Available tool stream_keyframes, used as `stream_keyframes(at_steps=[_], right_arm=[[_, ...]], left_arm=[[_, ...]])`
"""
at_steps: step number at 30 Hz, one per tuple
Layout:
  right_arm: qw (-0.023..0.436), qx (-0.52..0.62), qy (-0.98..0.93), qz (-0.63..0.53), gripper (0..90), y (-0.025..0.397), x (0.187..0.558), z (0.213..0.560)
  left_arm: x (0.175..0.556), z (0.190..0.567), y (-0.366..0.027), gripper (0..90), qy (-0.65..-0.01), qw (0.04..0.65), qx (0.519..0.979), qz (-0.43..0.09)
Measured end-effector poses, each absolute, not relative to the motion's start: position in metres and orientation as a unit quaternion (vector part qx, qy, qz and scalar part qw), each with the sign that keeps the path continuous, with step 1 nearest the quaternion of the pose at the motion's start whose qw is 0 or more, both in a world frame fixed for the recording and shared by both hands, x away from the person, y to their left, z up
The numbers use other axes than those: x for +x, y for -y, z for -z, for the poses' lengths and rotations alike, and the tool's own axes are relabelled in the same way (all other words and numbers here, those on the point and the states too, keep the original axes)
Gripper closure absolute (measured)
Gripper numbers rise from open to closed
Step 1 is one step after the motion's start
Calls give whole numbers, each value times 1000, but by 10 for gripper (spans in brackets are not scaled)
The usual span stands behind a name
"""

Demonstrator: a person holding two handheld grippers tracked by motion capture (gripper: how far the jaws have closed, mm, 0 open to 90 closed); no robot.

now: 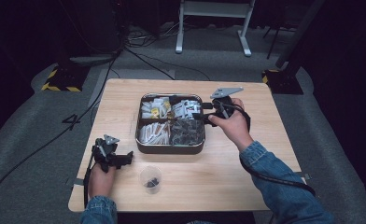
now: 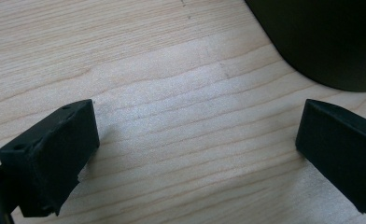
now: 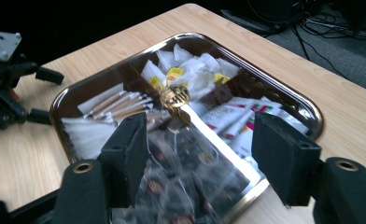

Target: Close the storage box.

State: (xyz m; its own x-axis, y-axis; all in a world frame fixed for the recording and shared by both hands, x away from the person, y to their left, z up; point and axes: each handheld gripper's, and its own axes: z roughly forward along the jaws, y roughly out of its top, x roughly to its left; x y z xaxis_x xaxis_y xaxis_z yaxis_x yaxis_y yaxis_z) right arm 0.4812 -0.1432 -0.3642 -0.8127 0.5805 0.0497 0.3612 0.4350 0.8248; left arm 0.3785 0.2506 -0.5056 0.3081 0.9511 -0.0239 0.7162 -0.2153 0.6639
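A metal tray (image 1: 169, 149) with four compartments sits mid-table. It holds white packets (image 1: 155, 109), printed sachets (image 1: 186, 108), paper-wrapped sticks (image 1: 153, 133) and dark clear packets (image 1: 186, 131). My right gripper (image 1: 197, 113) hovers open at the tray's right side. In the right gripper view its jaws (image 3: 200, 154) stand apart above the dark clear packets (image 3: 181, 182), with nothing between them, near a brass knob (image 3: 174, 96) on the divider. My left gripper (image 1: 126, 159) rests low at the table's front left. It is open (image 2: 195, 140) over bare wood.
A small clear cup (image 1: 151, 179) with something dark inside stands near the front edge, right of the left gripper. A dark rounded wall (image 2: 330, 42) lies just ahead of the left jaws. Bare wooden table (image 1: 265, 116) surrounds the tray; cables and stands lie on the floor beyond.
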Motion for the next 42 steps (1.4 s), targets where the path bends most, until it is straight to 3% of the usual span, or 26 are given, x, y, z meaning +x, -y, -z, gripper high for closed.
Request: stream_keyframes(at_steps=[12,23,42], right_arm=[[133,301,-818,-472,332,207,461,362],[135,318,-816,-464,322,268,452,380],[137,364,-814,-432,314,321,458,427]], left_arm=[[379,505,-251,0,-552,294,755,-198],[378,506,-251,0,-554,294,753,-199],[378,505,-252,0,-552,294,754,-199]])
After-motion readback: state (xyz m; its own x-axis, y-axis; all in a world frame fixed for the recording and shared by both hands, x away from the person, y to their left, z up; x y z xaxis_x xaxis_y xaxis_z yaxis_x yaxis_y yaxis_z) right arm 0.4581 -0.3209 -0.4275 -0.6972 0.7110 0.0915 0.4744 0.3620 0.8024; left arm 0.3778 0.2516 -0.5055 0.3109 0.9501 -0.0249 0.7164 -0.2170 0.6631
